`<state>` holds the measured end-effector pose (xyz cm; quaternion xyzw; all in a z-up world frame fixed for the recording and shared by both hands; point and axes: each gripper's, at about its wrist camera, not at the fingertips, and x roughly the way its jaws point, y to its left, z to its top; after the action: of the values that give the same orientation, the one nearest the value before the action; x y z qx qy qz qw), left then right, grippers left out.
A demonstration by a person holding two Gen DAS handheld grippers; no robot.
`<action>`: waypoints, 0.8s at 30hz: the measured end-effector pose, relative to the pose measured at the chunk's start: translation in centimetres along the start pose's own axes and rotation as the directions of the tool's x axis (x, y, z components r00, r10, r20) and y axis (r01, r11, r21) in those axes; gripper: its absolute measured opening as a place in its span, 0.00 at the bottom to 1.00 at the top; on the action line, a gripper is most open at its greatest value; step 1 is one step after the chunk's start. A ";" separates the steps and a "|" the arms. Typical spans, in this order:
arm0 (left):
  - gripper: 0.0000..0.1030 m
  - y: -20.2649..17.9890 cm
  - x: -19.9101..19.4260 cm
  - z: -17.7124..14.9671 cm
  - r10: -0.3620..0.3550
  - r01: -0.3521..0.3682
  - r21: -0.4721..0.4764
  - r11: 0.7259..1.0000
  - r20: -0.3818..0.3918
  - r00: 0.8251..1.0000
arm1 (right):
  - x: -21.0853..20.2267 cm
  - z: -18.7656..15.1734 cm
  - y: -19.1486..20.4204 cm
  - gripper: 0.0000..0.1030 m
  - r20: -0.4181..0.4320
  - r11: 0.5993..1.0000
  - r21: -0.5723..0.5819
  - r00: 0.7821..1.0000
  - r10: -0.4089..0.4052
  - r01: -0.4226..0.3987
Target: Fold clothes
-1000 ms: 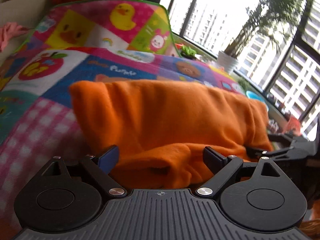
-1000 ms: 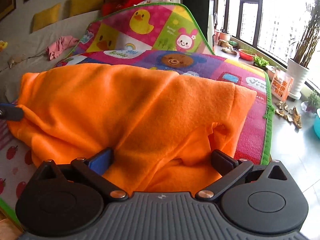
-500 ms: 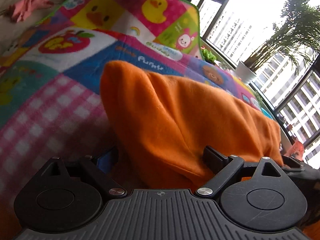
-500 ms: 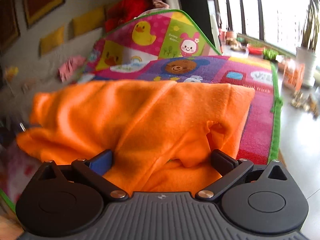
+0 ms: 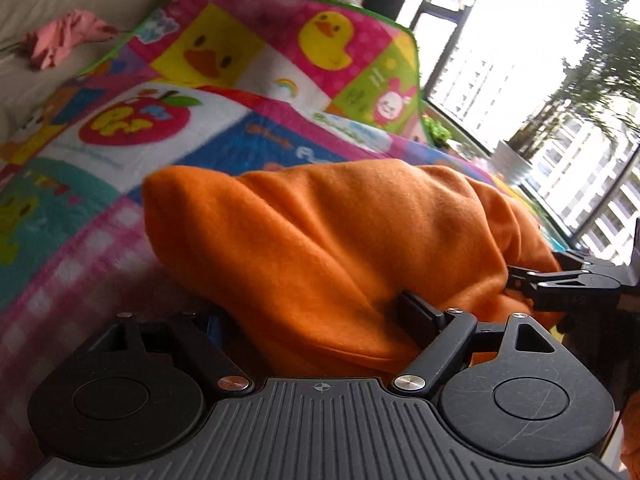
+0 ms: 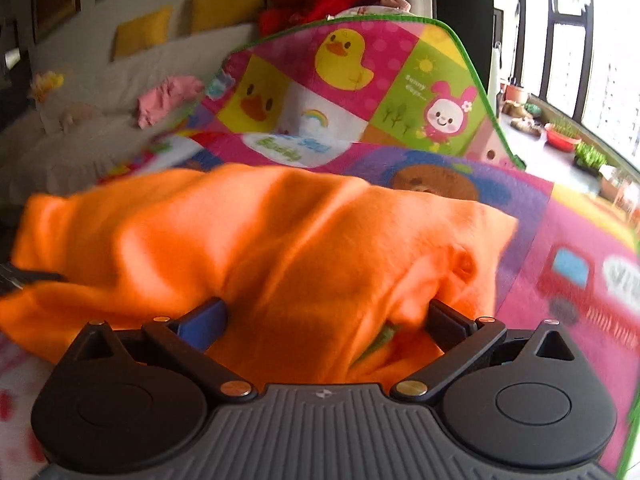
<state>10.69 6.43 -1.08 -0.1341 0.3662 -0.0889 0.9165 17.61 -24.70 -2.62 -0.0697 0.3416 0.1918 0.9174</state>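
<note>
The orange garment [image 5: 340, 248] lies bunched on the play mat [image 5: 120, 136], bulging between both tools' jaws. Left tool [image 5: 316, 316] closes on cloth, apparently gathering a fold; right tool [image 6: 324, 316] stands wide, grip unclear.

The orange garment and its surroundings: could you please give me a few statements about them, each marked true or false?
1. The orange garment lies on a colourful cartoon play mat. True.
2. The orange garment is spread out flat in a single layer. False: it is bunched and doubled over, with folds.
3. Orange fabric sits between the fingers of the right gripper. True.
4. A pink cloth lies on the pale sofa behind the mat. True.
5. The mat's far end lies flat. False: it stands up against the sofa.
6. The ducks printed on the mat are blue. False: they are yellow.
</note>
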 end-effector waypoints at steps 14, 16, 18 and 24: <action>0.90 -0.6 -6.2 3.6 -0.151 0.146 0.039 0.989 0.203 0.968 | -9.0 -3.5 -5.1 1.00 0.146 0.973 0.228 0.987 -0.069 0.034; 0.90 -2.0 -5.0 3.3 -0.228 0.222 0.055 0.974 0.168 0.959 | -9.0 -2.7 -4.9 1.00 0.160 0.975 0.214 0.983 -0.095 0.059; 0.90 -2.8 -3.1 2.5 -0.241 0.238 0.038 0.971 0.116 0.964 | -8.9 -1.9 -4.5 1.00 0.172 0.977 0.194 0.978 -0.119 0.085; 0.90 -1.3 0.9 -0.5 -0.155 0.155 0.015 0.988 0.016 0.988 | -5.3 -1.1 -0.3 1.00 0.085 0.984 -0.031 0.981 -0.174 0.178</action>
<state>10.90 4.91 -1.63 -0.1569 0.3464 -0.1613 0.9107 13.44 -26.89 0.04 -0.1094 0.2925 0.1191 0.9425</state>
